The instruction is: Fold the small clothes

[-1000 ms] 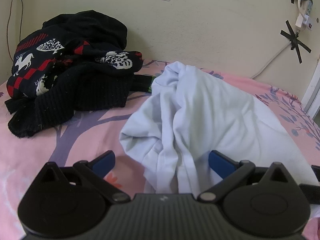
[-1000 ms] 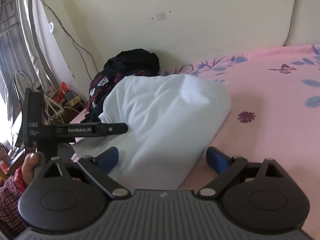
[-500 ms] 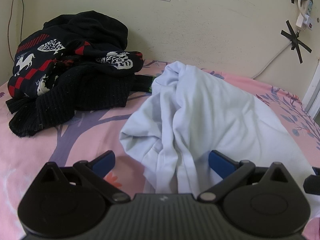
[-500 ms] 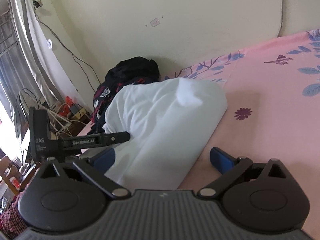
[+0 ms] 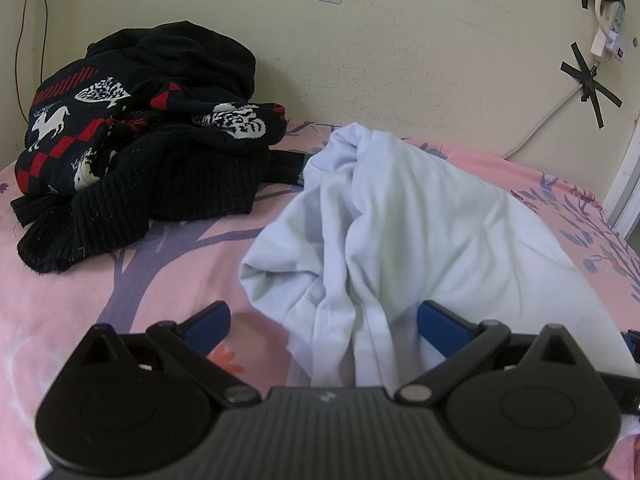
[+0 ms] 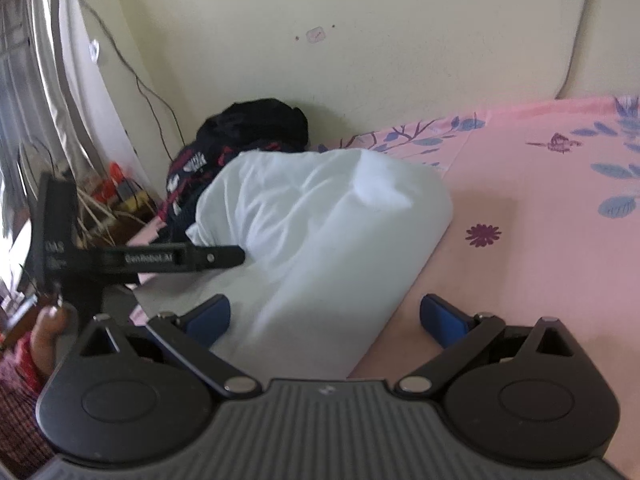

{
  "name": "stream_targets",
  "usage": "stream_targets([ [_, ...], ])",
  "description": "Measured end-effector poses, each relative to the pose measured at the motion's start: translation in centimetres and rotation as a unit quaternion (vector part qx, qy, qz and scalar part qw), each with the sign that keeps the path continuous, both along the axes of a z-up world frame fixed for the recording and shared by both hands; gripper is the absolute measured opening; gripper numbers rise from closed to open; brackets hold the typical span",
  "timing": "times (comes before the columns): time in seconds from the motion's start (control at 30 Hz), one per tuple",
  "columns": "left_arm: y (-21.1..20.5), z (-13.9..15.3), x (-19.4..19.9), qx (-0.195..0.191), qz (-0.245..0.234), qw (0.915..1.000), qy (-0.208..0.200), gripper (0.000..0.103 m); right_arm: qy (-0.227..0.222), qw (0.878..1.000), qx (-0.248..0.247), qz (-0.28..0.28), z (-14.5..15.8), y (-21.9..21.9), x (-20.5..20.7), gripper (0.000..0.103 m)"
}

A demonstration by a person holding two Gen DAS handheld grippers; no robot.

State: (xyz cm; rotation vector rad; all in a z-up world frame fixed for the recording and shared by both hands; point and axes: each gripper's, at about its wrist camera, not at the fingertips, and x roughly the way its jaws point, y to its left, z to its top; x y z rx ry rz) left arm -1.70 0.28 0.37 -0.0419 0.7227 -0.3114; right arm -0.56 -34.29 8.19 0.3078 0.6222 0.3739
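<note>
Left wrist view: the left claw [image 5: 322, 320] gapes wide, gripping nothing, with the bunched white shirt [image 5: 400, 232] lying on the bed [image 5: 80, 300] between its fingers. No fold made yet, I'd say. Dark sweaters [image 5: 140, 152] crowd the wall.

Right wrist view: the right claw [image 6: 324, 318] is wide open and empty, at the shirt's near edge, with bare sheet to the right.
</note>
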Motion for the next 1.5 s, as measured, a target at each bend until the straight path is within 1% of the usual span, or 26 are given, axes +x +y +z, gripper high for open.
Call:
stream_targets([
  [0.4,-0.1,0.1,-0.1,0.003,-0.001,1.0,-0.001,0.103,-0.001,0.999,-0.021,-0.031,0.1,0.3,-0.4,0.095],
  [0.5,-0.1,0.1,-0.1,0.005,-0.001,1.0,-0.001,0.103,-0.002,0.999,-0.029,-0.038,0.1,0.5,-0.5,0.097],
  [0.73,-0.2,0.1,-0.1,0.01,0.001,1.0,0.0,0.103,0.0,0.998,-0.052,-0.037,0.2,1.1,-0.4,0.097],
  [0.93,-0.2,0.1,-0.1,0.01,0.001,0.9999,-0.001,0.103,0.0,0.998,-0.055,-0.037,0.2,1.2,-0.4,0.097],
  [1.17,-0.2,0.1,-0.1,0.009,0.0,1.0,-0.001,0.103,0.001,0.997,-0.07,-0.036,0.2,1.6,-0.3,0.097],
  [1.37,-0.2,0.1,-0.1,0.009,0.0,1.0,-0.001,0.103,0.005,0.994,-0.103,-0.033,0.2,2.3,-0.1,0.097],
  [1.5,-0.2,0.1,-0.1,0.009,0.0,1.0,-0.001,0.103,0.006,0.994,-0.105,-0.033,0.2,2.3,-0.1,0.097],
])
